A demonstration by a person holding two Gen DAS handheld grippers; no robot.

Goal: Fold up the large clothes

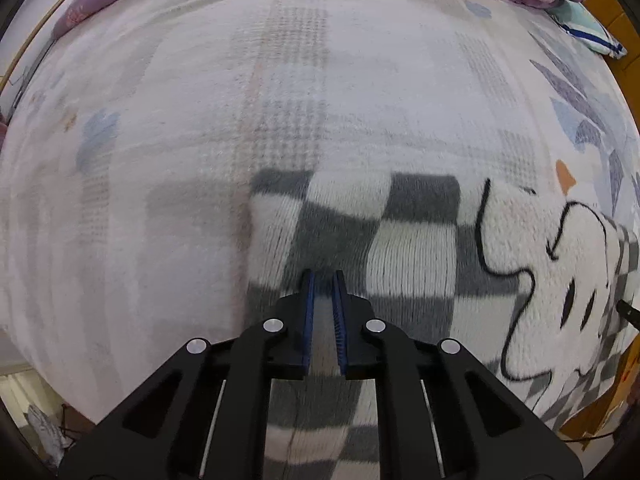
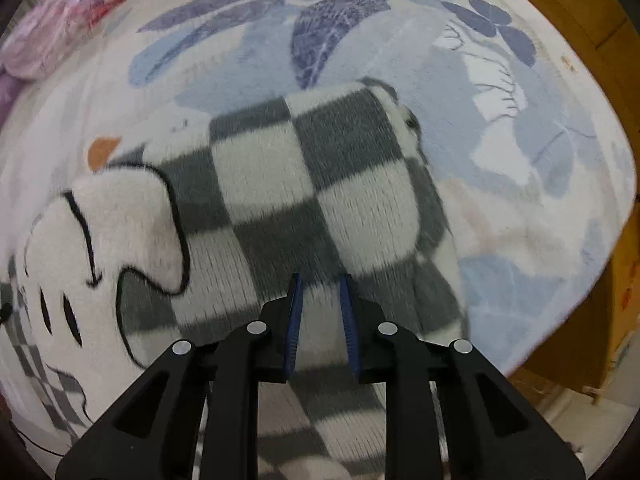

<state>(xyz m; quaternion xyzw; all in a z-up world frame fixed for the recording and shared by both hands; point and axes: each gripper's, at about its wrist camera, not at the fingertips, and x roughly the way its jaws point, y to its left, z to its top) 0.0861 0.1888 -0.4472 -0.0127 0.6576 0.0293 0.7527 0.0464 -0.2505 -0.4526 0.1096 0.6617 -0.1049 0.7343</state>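
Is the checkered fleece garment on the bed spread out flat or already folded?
Partly folded. The checkered garment has a rounded doubled edge with a second layer showing beneath at its right side. How many folds, cannot tell.

garment: fuzzy fleece piece (image 1: 400, 248), grey-and-white checkerboard, with a big white cartoon patch outlined in black
patch: has small black oval marks; sits right side of left wrist view, left side of right wrist view (image 2: 120, 232)
pose: lying on the bed, laid out roughly flat, already doubled over at one end
left wrist view: fills lower centre to right edge; straight top edge, square corner at centre-left
right wrist view: fills centre and lower left; rounded folded end at upper centre-right, small-check layer showing beneath at right edge
sharpness: motion-blurred, fine detail unclear
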